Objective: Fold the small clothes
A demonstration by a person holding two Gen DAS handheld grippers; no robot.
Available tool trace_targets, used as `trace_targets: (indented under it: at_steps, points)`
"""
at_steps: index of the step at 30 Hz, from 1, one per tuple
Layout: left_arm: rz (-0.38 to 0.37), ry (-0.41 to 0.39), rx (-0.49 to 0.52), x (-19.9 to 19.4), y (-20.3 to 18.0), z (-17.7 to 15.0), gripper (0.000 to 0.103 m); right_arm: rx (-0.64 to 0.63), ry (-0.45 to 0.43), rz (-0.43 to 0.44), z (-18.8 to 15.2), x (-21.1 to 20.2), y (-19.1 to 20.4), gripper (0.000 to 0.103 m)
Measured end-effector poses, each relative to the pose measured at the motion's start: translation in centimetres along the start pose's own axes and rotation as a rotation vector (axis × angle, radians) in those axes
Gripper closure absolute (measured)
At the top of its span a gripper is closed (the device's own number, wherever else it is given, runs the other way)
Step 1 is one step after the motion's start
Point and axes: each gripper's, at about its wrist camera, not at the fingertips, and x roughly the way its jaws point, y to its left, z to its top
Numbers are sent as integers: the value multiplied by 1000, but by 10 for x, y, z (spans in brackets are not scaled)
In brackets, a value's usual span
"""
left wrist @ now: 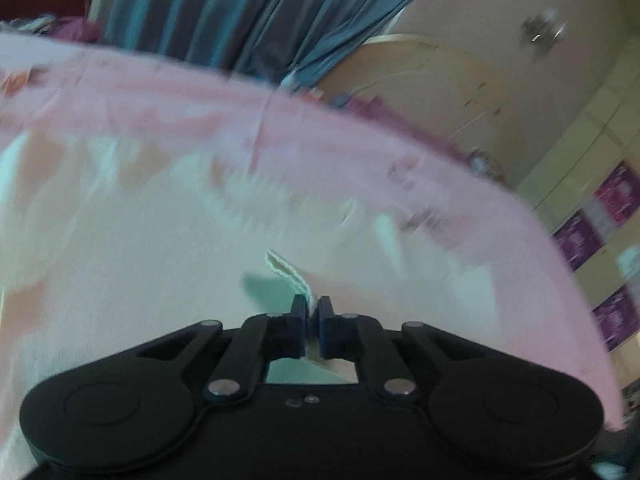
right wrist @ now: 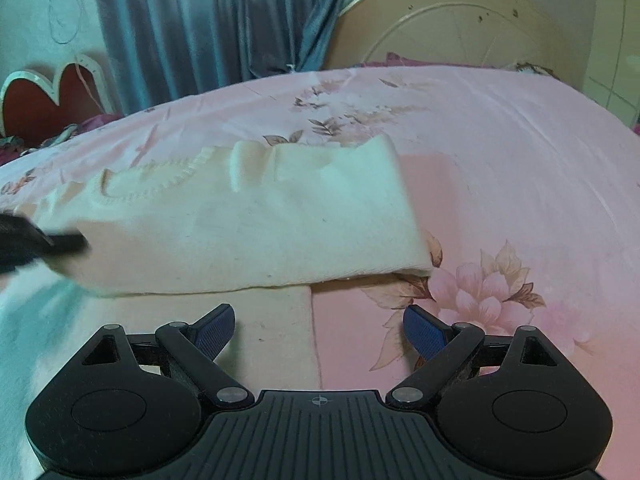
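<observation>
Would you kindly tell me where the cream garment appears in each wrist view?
Left wrist: cream garment fills the lower left; its trimmed edge is pinched by the left gripper.
Right wrist: it lies folded across centre-left, beyond the open right gripper.
Shared landmark: blue curtain.

I see a bed (right wrist: 520, 168) spread with a pink floral sheet, reaching well past my right claw (right wrist: 319, 330). Directly on it, just ahead of that claw and off to its left, lies a cream knitted garment (right wrist: 248, 224), partly folded over.
</observation>
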Motion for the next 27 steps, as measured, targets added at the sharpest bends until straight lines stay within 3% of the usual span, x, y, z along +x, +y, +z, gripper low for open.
trace_targets:
  at_steps: [4,8,10,11,15,16,17,18,27]
  points:
    - [-61,-100,-42,-25,-2,28,98,43,6,-4,5,14,1,13]
    - [-34,-185,-57,-49,15,50,98,65,-20,-13,15,24,5,13]
    - [13,-196,-50,-54,28,54,98,65,-27,-10,19,27,8,34]
    - [36,-193,-53,-54,36,53,98,63,-21,-6,21,29,9,54]
    - [149,-165,-74,-45,70,43,98,56,-25,-6,24,32,14,59]
    - [167,-153,-89,-42,78,40,98,53,-22,-3,24,31,14,63]
    - [185,-139,-101,-38,84,36,98,51,-18,3,24,31,14,79]
    - [206,-124,-105,-34,91,31,99,51,-15,14,24,29,13,83]
    - [273,-76,-104,-19,109,13,98,45,-1,-6,22,24,9,87]
